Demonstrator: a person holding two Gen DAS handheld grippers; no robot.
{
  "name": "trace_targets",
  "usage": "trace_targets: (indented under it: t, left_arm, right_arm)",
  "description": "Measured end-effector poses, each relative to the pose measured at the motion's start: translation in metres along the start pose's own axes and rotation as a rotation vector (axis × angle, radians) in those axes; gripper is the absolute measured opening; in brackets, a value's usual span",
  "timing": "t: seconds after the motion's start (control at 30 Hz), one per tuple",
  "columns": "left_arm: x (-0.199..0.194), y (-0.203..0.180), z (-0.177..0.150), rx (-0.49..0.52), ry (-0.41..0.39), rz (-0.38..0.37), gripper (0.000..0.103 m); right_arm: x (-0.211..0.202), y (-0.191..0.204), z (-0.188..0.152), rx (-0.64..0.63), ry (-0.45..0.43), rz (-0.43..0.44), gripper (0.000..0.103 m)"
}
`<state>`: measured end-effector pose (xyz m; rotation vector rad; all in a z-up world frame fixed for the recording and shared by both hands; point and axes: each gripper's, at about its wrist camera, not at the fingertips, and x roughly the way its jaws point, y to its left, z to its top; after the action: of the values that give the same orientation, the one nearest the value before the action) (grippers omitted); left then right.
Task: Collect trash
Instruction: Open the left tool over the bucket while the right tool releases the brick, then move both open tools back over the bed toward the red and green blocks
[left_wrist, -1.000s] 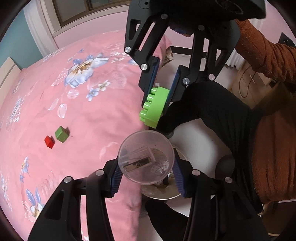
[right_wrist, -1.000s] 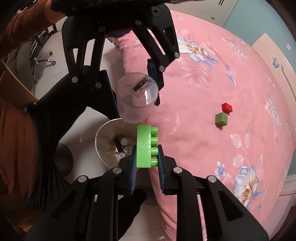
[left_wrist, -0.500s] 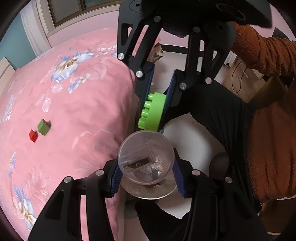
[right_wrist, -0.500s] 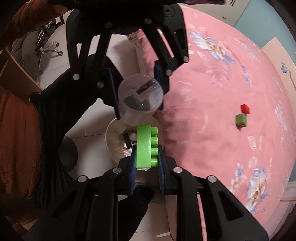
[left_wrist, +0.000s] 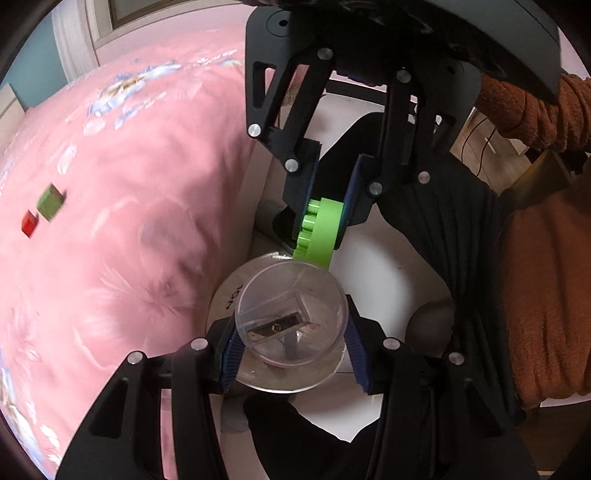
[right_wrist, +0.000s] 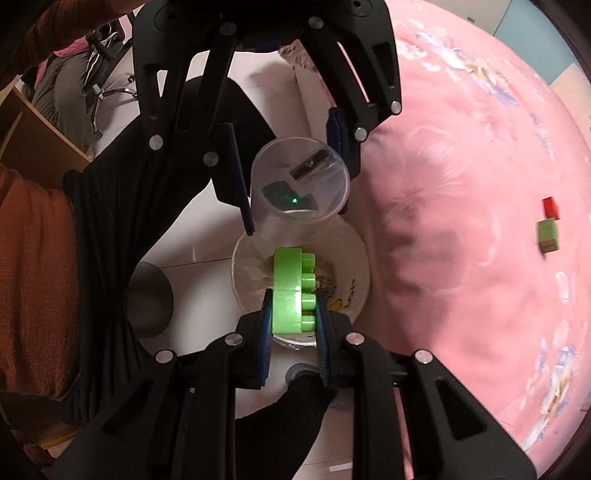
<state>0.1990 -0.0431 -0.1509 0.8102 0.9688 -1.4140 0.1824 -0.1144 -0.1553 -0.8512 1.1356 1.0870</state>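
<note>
My left gripper (left_wrist: 291, 350) is shut on a clear plastic cup (left_wrist: 291, 317) that holds a pencil sharpener. The cup hangs just above a round waste bin (left_wrist: 225, 299) on the floor beside the bed. In the right wrist view the same cup (right_wrist: 301, 181) sits between the left gripper's blue pads. My right gripper (right_wrist: 293, 325) is shut on a green toy brick (right_wrist: 291, 291), held over the bin (right_wrist: 358, 291), which has scraps in it. From the left wrist view the brick (left_wrist: 321, 232) hangs right behind the cup.
A pink flowered bed (left_wrist: 129, 221) fills one side; a small red cube (left_wrist: 29, 223) and a green cube (left_wrist: 50, 201) lie on it. A person in an orange sweater (left_wrist: 546, 295) and dark trousers stands close to the bin. White floor (right_wrist: 207, 288) surrounds it.
Both grippers have sunk toward the bin, which now looks larger under the cup and brick. The bed and its cubes have slid off to the side. Both grips are unchanged.
</note>
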Motion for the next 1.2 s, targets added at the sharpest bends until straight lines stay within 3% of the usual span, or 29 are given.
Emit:
trace_targets:
  t: [0.43, 0.47, 0.5, 0.53, 0.57, 1.2]
  left_arm:
    - [0.037, 0.008, -0.017, -0.037, 0.003, -0.041, 0.051]
    - [0.038, 0.010, -0.017, -0.042, 0.003, -0.043, 0.052]
    - [0.040, 0.011, -0.018, -0.037, 0.009, -0.045, 0.057]
    - [0.040, 0.010, -0.017, -0.040, 0.011, -0.033, 0.088]
    - [0.039, 0.011, -0.017, -0.059, 0.003, -0.032, 0.101]
    - [0.012, 0.004, 0.007, -0.001, 0.021, 0.022, 0.101]
  right_arm:
    - [0.041, -0.021, 0.000, 0.024, 0.016, 0.063, 0.023]
    - [0.042, -0.024, 0.001, 0.039, 0.011, 0.069, 0.041]
    - [0.042, -0.027, 0.001, 0.055, 0.004, 0.070, 0.076]
    - [0.039, -0.028, 0.001, 0.055, -0.013, 0.054, 0.091]
    - [0.035, -0.030, 0.001, 0.057, -0.043, 0.028, 0.097]
    - [-0.002, -0.044, -0.015, 0.084, -0.039, -0.015, 0.097]
